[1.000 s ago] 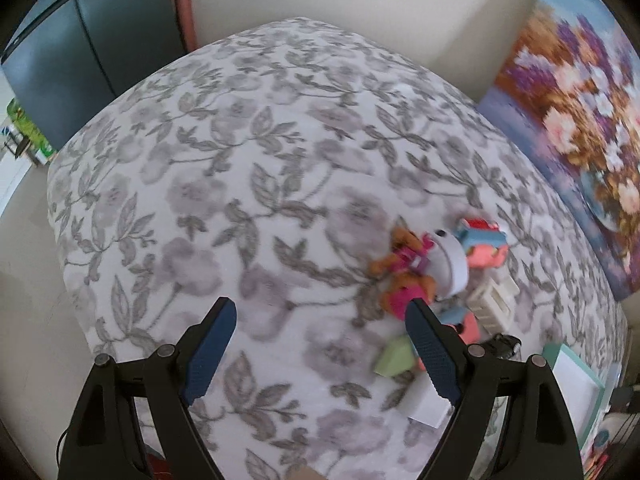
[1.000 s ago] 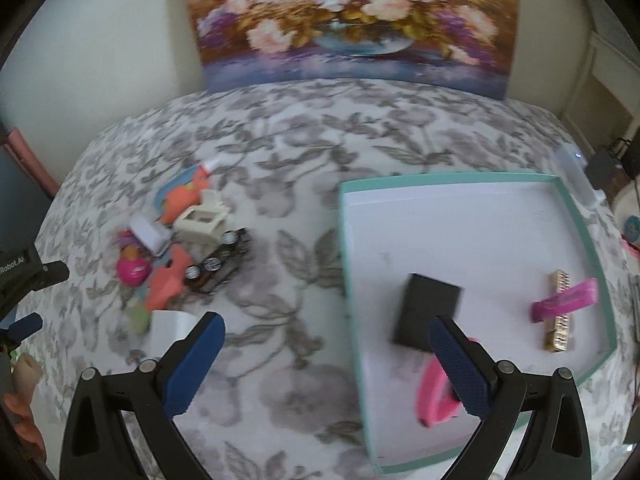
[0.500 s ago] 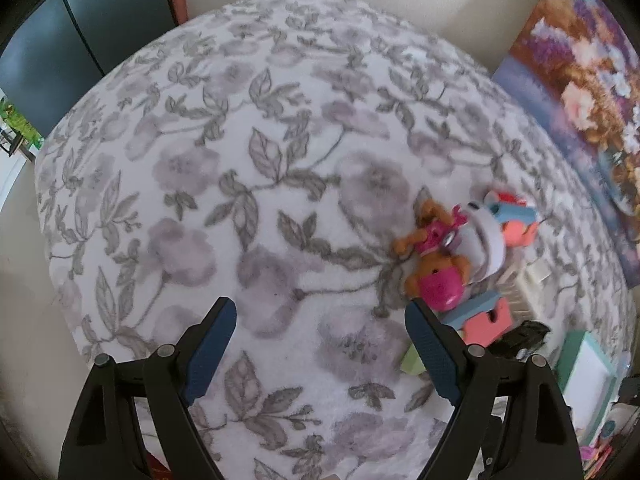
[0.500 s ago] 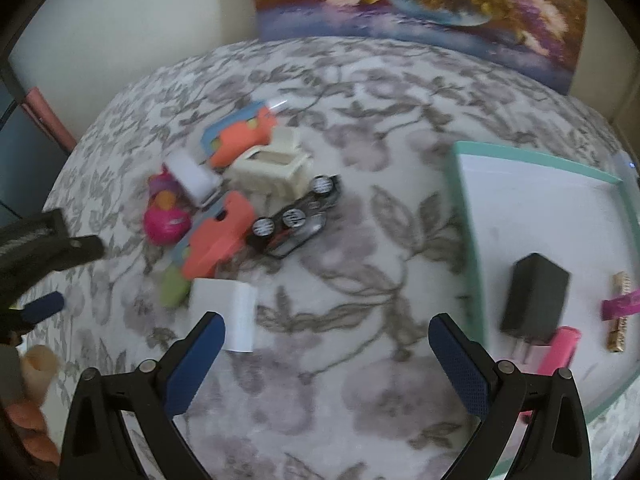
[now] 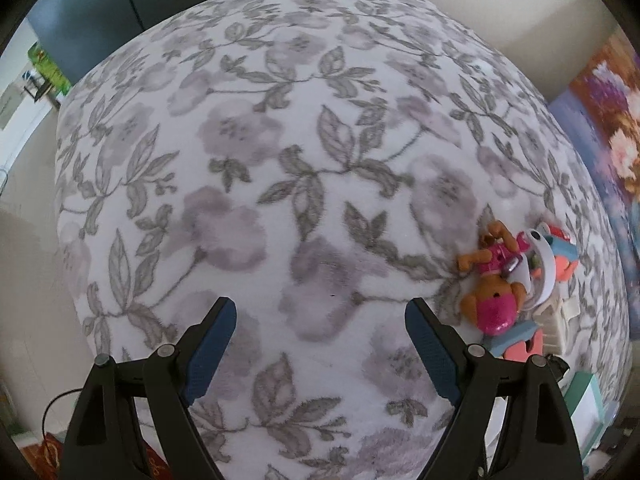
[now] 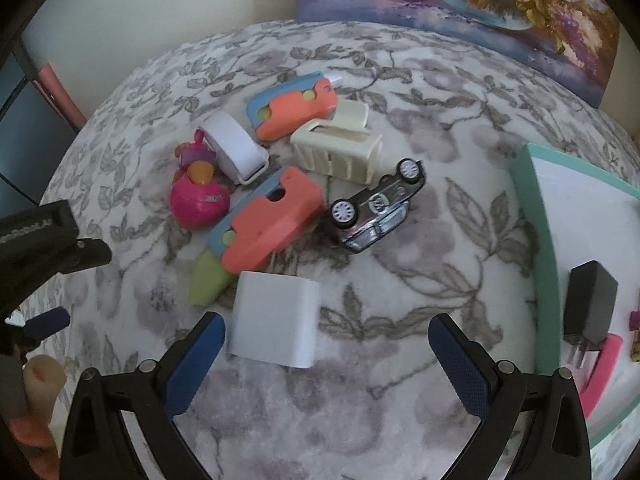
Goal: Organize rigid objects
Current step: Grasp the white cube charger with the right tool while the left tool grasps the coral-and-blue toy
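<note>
The white charger (image 6: 276, 320) is laid flat, its long axis running away from the right hand-held gripper (image 6: 326, 364), which is angled steeply down, jaws apart and empty.

A teal-rimmed white tray (image 6: 540, 216) runs off the right wrist view's right edge, cutting short a pink plastic bar (image 6: 600, 372) and a gold-and-magenta item (image 6: 635, 334) too cropped to identify. In the left wrist view, the toy pile (image 5: 516, 280) is crowded against the right rim, its far pieces overlapping and hard to separate.
</note>
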The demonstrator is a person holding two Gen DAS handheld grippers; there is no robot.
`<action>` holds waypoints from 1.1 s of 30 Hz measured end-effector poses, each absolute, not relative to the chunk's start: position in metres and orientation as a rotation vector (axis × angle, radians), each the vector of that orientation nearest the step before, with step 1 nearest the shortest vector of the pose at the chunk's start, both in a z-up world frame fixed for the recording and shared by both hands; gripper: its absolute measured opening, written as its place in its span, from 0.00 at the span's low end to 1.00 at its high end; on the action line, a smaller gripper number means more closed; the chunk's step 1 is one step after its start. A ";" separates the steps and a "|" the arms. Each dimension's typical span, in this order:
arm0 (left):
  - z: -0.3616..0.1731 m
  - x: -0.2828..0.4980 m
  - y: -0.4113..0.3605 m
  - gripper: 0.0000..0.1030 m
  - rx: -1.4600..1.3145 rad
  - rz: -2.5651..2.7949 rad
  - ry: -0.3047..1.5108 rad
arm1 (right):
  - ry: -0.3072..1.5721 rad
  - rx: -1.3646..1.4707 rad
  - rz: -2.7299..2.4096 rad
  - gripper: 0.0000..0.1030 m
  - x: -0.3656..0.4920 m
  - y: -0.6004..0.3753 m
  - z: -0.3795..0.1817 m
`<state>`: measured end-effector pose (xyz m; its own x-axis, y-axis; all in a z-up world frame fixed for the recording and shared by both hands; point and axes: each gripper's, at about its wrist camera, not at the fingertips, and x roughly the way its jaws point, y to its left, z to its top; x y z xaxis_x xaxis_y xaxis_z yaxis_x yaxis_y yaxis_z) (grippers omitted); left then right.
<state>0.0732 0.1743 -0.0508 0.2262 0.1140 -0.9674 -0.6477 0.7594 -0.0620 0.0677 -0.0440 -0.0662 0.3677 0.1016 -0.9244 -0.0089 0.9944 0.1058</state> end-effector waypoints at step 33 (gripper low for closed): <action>-0.049 0.094 0.152 0.84 -0.425 0.490 1.246 | 1.163 0.002 0.060 0.43 0.074 -0.043 -0.064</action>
